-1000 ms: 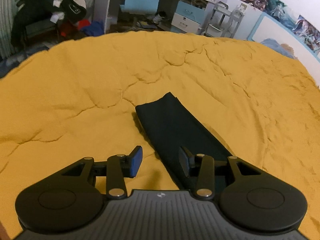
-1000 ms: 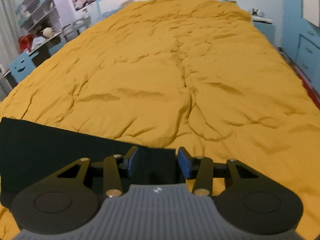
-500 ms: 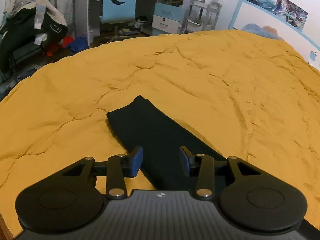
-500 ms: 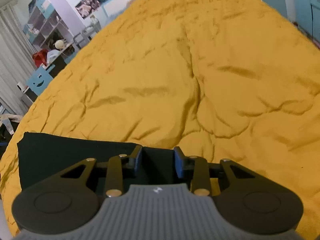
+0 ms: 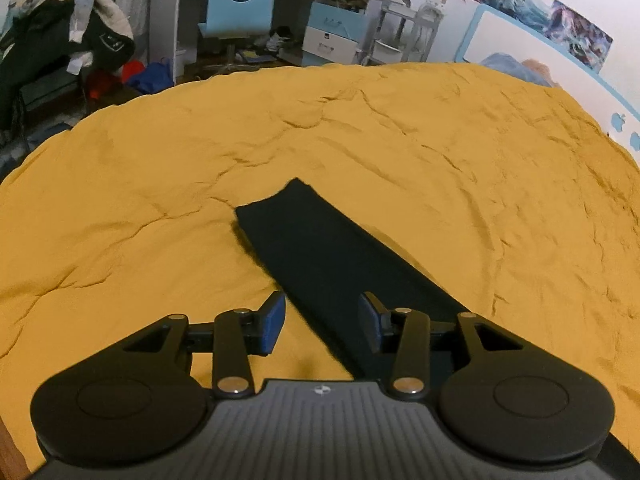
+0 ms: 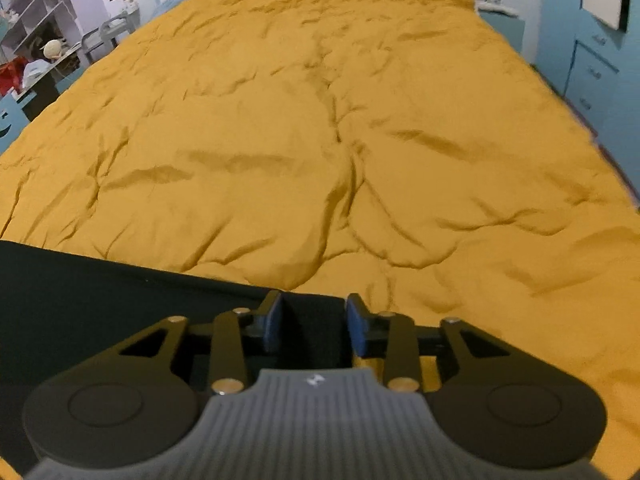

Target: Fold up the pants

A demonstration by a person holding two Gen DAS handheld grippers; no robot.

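Note:
Black pants (image 5: 328,256) lie flat in a long strip on a mustard-yellow bedspread (image 5: 400,140). Their far end sits mid-bed in the left wrist view. My left gripper (image 5: 322,320) is open, low over the strip's near left edge, right finger over the cloth and left finger over the bedspread. In the right wrist view the pants (image 6: 100,300) run in from the left. My right gripper (image 6: 314,324) is open over their end, holding nothing.
Beyond the bed's far edge stand a blue chair (image 5: 240,4), a cluttered desk, drawers (image 5: 332,36) and a clothes pile (image 5: 60,40). Blue cabinets (image 6: 592,72) stand on the right in the right wrist view. A wrinkled bedspread (image 6: 340,120) stretches ahead.
The left gripper has swung sideways over the pants, first right then back left, staying open. The right gripper's fingers have narrowed slightly and its view has shifted over the pants' end.

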